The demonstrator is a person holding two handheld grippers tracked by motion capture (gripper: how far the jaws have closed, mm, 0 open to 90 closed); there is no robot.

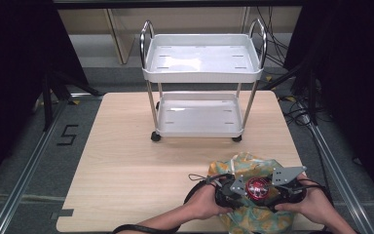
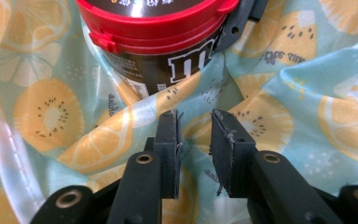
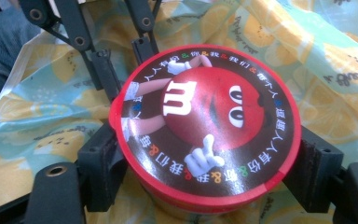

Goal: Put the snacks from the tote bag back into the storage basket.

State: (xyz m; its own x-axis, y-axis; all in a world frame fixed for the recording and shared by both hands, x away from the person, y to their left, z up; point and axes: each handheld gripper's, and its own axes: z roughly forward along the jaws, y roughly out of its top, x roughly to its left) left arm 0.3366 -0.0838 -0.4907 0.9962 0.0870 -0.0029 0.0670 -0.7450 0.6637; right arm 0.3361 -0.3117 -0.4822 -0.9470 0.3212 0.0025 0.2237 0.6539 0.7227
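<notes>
My right gripper (image 3: 205,158) is clamped across the round red-lidded candy tub (image 3: 205,126), holding it upright on the lemon-print fabric bag (image 2: 307,93), while beside the tub my left gripper (image 2: 196,135) stands slightly parted over a fabric fold, gripping nothing.

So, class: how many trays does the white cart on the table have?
2. The upper tray sits between the cart's metal handles; the lower tray sits just above the wheels, near the table. Both look empty.
</notes>
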